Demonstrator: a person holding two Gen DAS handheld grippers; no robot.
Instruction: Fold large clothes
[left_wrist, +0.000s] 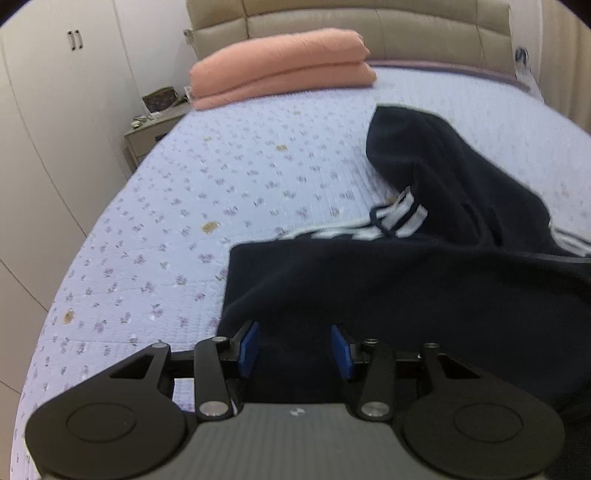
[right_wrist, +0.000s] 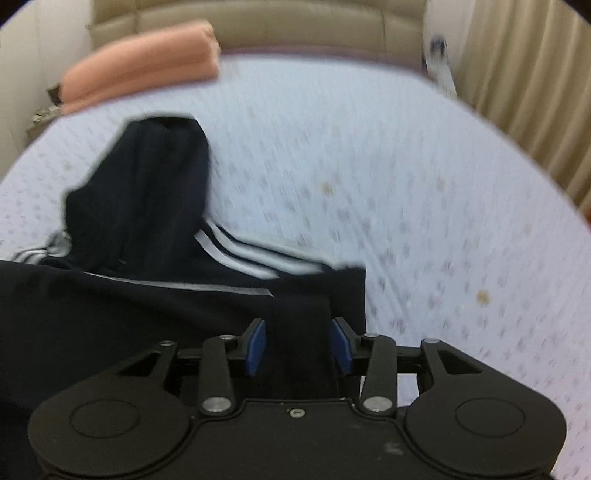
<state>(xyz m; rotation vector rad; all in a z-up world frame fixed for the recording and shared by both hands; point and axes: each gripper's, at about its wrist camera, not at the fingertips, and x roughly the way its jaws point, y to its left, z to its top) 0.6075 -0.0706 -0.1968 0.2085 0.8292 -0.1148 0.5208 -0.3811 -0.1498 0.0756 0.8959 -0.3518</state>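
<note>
A navy hooded jacket (left_wrist: 424, 280) with white stripes lies on the bed; it also shows in the right wrist view (right_wrist: 147, 288). Its hood points toward the headboard. A striped cuff (left_wrist: 400, 216) rests on top. My left gripper (left_wrist: 294, 349) is open, its blue pads on either side of the jacket's near left edge. My right gripper (right_wrist: 299, 345) is open, and a fold of the jacket's near right edge stands between its pads. The right wrist view is blurred.
The bed has a lilac flowered quilt (left_wrist: 184, 221). A folded pink blanket (left_wrist: 280, 77) lies by the beige headboard (left_wrist: 369, 33). A nightstand (left_wrist: 147, 133) and white wardrobe (left_wrist: 55, 110) stand left. Curtains (right_wrist: 535, 74) hang right.
</note>
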